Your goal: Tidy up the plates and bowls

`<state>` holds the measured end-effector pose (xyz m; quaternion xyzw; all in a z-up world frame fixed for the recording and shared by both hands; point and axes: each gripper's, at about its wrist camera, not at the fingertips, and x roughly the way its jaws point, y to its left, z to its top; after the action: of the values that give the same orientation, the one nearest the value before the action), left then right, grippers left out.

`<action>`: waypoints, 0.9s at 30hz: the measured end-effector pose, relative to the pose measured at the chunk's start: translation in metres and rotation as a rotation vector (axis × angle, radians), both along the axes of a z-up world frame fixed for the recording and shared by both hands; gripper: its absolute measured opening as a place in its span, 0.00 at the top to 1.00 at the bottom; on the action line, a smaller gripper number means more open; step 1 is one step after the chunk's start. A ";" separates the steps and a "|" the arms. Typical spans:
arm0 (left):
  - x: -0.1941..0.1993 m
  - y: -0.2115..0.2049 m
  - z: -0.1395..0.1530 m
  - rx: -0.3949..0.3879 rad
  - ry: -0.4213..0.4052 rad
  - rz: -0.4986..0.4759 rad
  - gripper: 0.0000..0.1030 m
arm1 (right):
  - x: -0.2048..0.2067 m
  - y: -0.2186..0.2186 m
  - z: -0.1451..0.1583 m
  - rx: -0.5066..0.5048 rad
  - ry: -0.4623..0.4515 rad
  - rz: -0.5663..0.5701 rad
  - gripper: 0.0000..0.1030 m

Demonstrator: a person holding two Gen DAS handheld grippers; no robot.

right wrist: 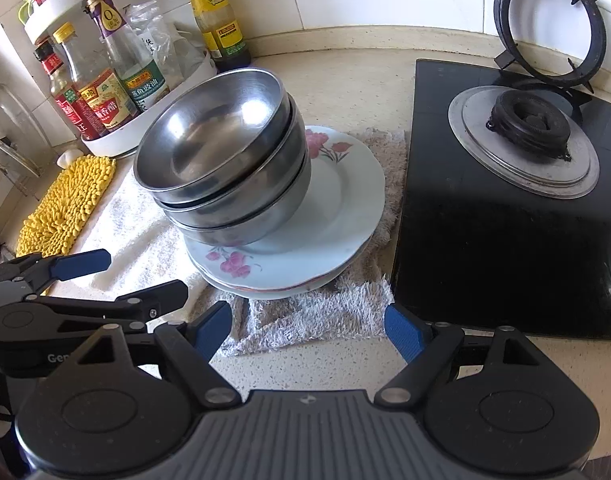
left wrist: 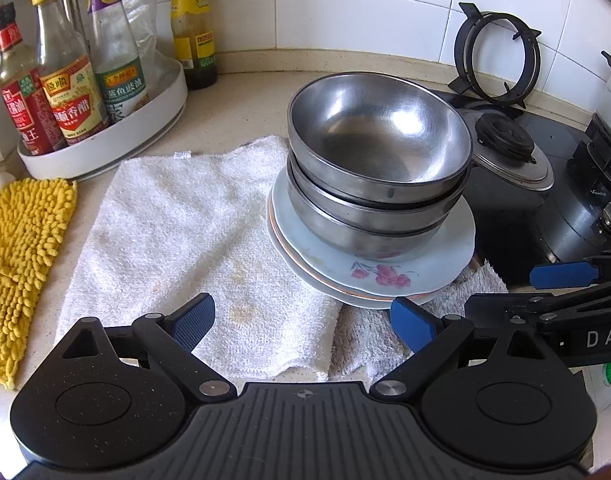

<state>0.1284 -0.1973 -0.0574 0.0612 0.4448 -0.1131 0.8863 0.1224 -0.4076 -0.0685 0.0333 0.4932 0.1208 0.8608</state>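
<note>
Three steel bowls [left wrist: 379, 140] [right wrist: 217, 140] sit nested on a stack of flowered plates [left wrist: 445, 256] [right wrist: 345, 200], which rests on towels on the counter. The bowls stand off-centre on the top plate, toward the bottle rack. My left gripper [left wrist: 303, 320] hovers open over the white towel [left wrist: 177, 240], short of the plates, with nothing between its fingers. My right gripper [right wrist: 308, 332] is open above the grey towel [right wrist: 313, 316], just in front of the plates, also empty. Each gripper shows at the edge of the other's view, with a blue pad [left wrist: 561, 275] [right wrist: 81, 264] in sight.
A white turntable rack [left wrist: 105, 148] with sauce bottles stands at the back left, and a further bottle [left wrist: 193, 28] against the tiled wall. A yellow chenille mat [left wrist: 21, 256] lies left. A black glass hob [right wrist: 485, 240] with a burner [right wrist: 525, 120] and a leaning pan support [right wrist: 549, 20] is on the right.
</note>
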 end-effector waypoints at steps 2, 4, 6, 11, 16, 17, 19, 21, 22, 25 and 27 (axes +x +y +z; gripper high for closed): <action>0.001 0.000 -0.001 -0.001 0.002 -0.002 0.06 | -0.001 0.001 -0.001 -0.004 0.005 -0.007 0.15; 0.002 0.001 -0.002 0.000 0.008 -0.006 0.06 | -0.001 0.002 -0.003 -0.005 0.010 -0.015 0.15; 0.002 0.002 -0.004 0.002 0.013 -0.015 0.07 | -0.003 0.003 -0.003 -0.004 0.012 -0.024 0.15; 0.002 0.004 -0.005 0.004 0.019 -0.037 0.07 | -0.007 0.006 -0.003 -0.003 0.010 -0.038 0.15; 0.003 0.008 -0.005 -0.011 0.017 -0.053 0.02 | -0.009 -0.002 0.004 0.032 -0.004 -0.075 0.10; 0.003 0.010 -0.004 -0.018 0.009 -0.057 0.00 | -0.009 -0.005 0.006 0.035 -0.011 -0.084 0.10; 0.002 0.011 0.000 -0.037 -0.020 -0.079 0.00 | -0.008 -0.011 0.010 0.044 -0.030 -0.102 0.10; 0.002 0.012 0.004 -0.072 -0.045 -0.106 0.00 | -0.007 -0.018 0.015 0.080 -0.057 -0.115 0.10; 0.003 0.013 0.007 -0.093 -0.051 -0.104 0.00 | -0.005 -0.022 0.019 0.104 -0.074 -0.114 0.10; 0.004 0.016 0.022 -0.116 -0.116 -0.049 0.00 | 0.006 -0.031 0.029 0.133 -0.131 -0.087 0.10; -0.006 0.020 0.038 -0.100 -0.282 0.001 0.00 | 0.019 -0.034 0.035 0.136 -0.155 -0.060 0.09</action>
<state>0.1228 -0.1776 -0.0196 0.0321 0.3099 -0.1249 0.9420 0.1414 -0.4420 -0.0336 0.0967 0.4145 0.1304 0.8954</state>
